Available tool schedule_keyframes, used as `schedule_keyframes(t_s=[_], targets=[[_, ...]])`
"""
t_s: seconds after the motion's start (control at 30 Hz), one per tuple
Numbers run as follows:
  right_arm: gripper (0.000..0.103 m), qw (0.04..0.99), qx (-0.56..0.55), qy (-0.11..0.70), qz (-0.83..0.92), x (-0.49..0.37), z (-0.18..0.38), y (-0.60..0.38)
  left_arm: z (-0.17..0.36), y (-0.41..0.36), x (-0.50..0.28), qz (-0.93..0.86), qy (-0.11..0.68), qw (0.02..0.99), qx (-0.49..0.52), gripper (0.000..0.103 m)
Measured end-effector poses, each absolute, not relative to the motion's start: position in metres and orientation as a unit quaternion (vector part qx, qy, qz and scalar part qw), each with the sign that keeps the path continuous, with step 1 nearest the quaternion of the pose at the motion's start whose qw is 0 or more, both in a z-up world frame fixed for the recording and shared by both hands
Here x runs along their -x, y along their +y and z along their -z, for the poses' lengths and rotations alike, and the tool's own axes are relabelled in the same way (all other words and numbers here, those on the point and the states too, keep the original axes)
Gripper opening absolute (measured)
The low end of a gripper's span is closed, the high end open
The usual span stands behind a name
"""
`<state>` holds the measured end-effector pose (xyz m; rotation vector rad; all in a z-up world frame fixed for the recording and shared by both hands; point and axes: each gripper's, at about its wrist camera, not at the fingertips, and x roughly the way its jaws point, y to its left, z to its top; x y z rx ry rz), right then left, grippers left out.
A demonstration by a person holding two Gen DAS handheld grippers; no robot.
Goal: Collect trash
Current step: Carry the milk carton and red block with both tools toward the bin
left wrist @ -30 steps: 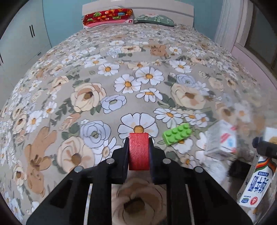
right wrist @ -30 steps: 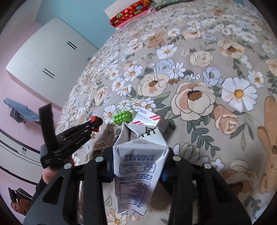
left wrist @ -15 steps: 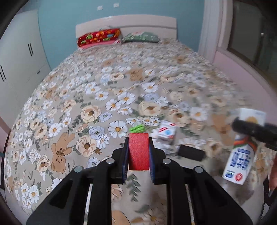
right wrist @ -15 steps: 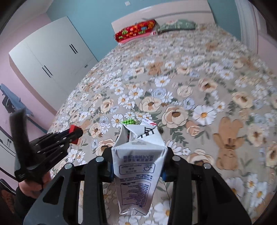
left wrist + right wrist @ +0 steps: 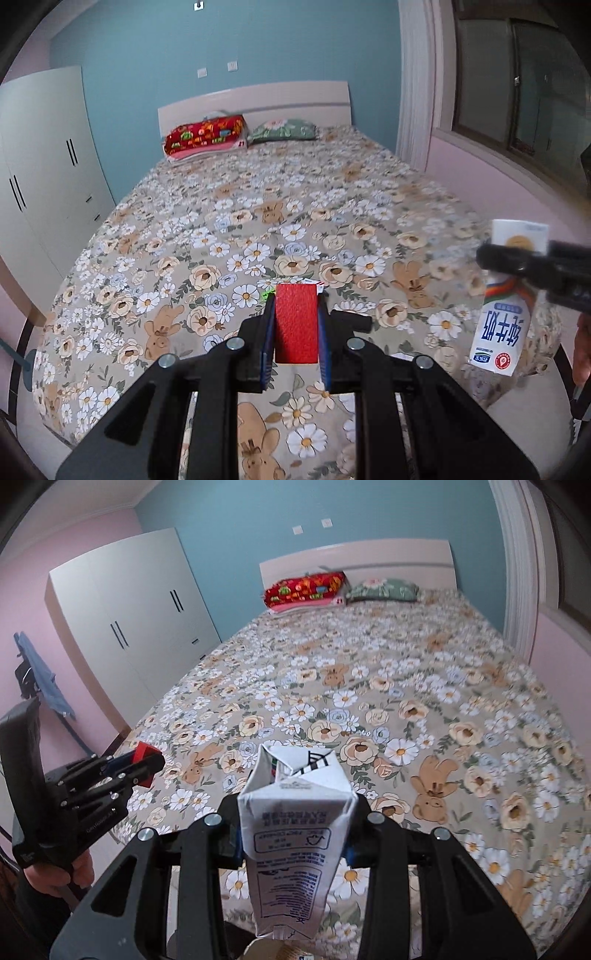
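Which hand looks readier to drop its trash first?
Probably the right: its gripper grips a milk carton, real trash. The left gripper holds only a red block. No bin shows.

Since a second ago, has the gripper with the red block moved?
Yes. The left gripper, shut on the red block, has pulled back and up from the bed: the headboard and wardrobe now show.

Milk carton — in right claw
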<state>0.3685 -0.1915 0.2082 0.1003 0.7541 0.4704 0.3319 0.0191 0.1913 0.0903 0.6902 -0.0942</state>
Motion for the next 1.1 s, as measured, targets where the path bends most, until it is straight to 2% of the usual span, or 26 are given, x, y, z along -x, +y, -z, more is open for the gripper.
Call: schedule_keyframes(t_s=[0.3,0.57,0.73,1.1], targets=[[0.038,0.913,0.009,0.331,-0.238,-0.283,-0.258,-0.187,-0.230,0.009,-0.259,0.050,0.309,0.948,-0.051,0.022],[0.038,0.912,0.049,0.324,-0.248,-0.229,-0.273,-0.180,-0.242,0.000,-0.207,0.056,0.294,0.951,-0.073,0.022],[0.038,0.905,0.063,0.337,-0.252,-0.210,-0.253,-0.175,-0.225,-0.004,-0.191,0.063,0.306,0.946,-0.080,0.022],[0.038,0.878,0.074,0.390,-0.267,-0.201,-0.177,-0.167,-0.143,-0.008,-0.185,0.091,0.374,0.920,-0.080,0.022]])
